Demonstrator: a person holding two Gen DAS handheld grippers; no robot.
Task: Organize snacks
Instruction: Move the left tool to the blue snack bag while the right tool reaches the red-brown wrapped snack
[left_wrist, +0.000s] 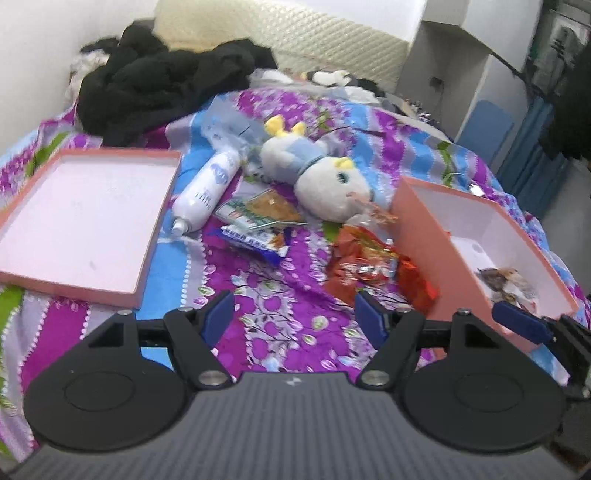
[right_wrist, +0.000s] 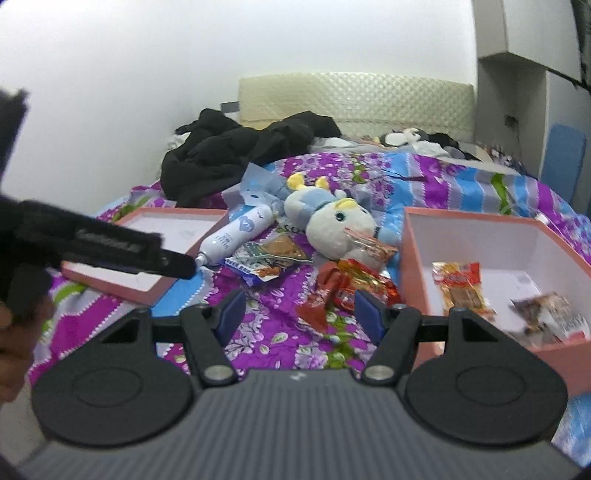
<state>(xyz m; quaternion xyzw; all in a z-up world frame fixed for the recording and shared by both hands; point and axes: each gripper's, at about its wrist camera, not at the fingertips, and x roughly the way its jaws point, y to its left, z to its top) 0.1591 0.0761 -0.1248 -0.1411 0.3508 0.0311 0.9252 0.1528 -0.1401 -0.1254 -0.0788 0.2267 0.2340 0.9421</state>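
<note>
1. My left gripper (left_wrist: 294, 314) has its fingers spread wide with nothing between them, above the flowered bedspread (left_wrist: 273, 317).
2. My right gripper (right_wrist: 299, 314) is likewise parted and holds nothing; the red snack bag (right_wrist: 347, 286) lies just beyond its fingers.
3. Taking the pink box (right_wrist: 417, 258) as landmark: inside it lie a red-and-yellow snack packet (right_wrist: 460, 286) and a crumpled dark wrapper (right_wrist: 550, 314).
4. Just left of the box, touching its wall in the left view, is the red snack bag.
5. Further left of the box lies a blue snack bar (left_wrist: 255, 242), with a clear packet of orange snacks (left_wrist: 264, 212) just behind it.
6. Well left of the box sits its pink lid (left_wrist: 85, 218), inside up, with a white bottle (left_wrist: 207, 192) beside it.
7. Behind the box's left corner lies a plush toy (left_wrist: 325, 181).
8. Far beyond the box, black clothes (left_wrist: 155, 81) are heaped by the headboard (left_wrist: 295, 40).
</note>
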